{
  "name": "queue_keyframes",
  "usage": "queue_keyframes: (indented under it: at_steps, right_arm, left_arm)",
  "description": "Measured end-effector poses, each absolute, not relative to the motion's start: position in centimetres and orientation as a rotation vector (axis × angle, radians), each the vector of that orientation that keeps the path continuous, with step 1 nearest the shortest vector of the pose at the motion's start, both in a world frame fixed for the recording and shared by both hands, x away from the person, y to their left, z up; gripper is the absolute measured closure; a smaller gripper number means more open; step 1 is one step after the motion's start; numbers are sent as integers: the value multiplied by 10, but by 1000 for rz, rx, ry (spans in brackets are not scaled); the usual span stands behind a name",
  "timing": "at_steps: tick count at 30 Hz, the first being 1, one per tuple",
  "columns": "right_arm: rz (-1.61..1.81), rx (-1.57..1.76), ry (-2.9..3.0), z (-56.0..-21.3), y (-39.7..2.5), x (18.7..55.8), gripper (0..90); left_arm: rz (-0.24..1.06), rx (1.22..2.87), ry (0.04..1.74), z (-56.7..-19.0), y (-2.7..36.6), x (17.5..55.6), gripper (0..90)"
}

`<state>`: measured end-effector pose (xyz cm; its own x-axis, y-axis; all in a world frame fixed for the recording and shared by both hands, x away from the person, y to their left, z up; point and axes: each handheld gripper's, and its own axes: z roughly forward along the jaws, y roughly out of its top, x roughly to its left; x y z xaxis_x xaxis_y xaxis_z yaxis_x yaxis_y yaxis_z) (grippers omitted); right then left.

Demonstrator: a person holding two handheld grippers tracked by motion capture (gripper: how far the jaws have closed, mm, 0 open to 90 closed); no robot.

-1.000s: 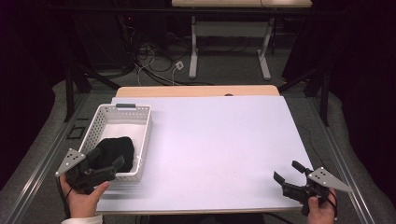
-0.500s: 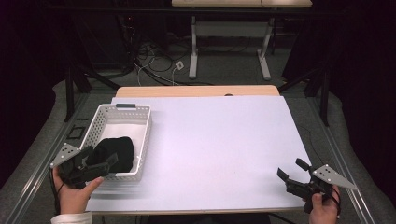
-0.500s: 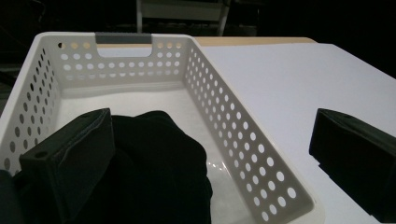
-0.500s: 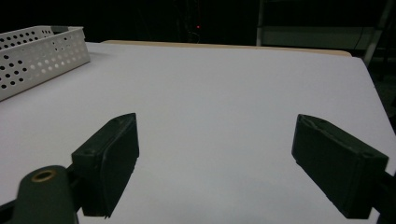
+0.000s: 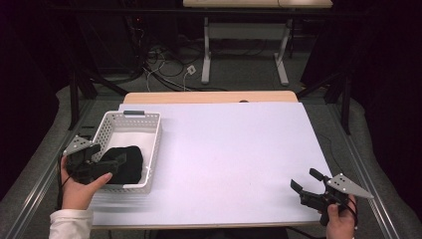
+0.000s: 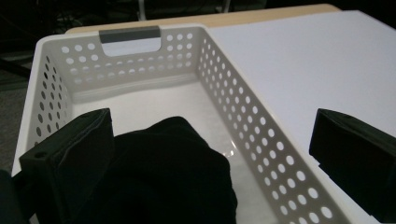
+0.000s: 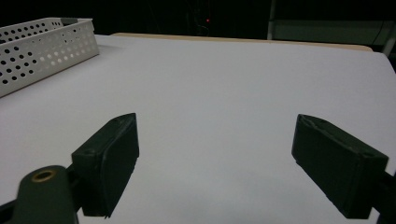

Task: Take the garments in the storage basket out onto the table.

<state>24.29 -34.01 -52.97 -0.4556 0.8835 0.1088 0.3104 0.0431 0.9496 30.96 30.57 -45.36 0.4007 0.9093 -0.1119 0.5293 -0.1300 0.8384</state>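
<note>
A white perforated basket (image 5: 152,130) stands on the left of the white table top (image 5: 234,149). A black cloth bundle (image 5: 130,163) lies in its near half. My left gripper (image 5: 113,163) hovers open over the basket's near left corner. In the left gripper view the gripper (image 6: 210,158) has its jaws spread wide, the cloth (image 6: 173,182) lies low between them, and the basket's right wall (image 6: 243,112) also passes between them. My right gripper (image 5: 304,179) is held open near the table's front right corner, with nothing between its jaws (image 7: 224,158).
A bare wooden strip (image 5: 209,97) runs along the table's far edge. Beyond it are desk legs and cables on the floor. In the right gripper view, the basket (image 7: 42,46) shows at the far left.
My left gripper has drawn back to the left, from over the cloth toward the basket's near left corner. The right gripper has barely shifted.
</note>
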Motion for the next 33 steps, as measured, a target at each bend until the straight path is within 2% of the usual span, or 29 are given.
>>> queue_keyframes:
  at_steps: [15,33]
  right_arm:
    - [1423,1210,1830,-533,-336,246,146]
    - [1415,1212,1879,-537,-333,248,147]
  left_arm:
    - [475,1946,1376,-472,307,340,6]
    - [460,2095,1465,-500,305,358,6]
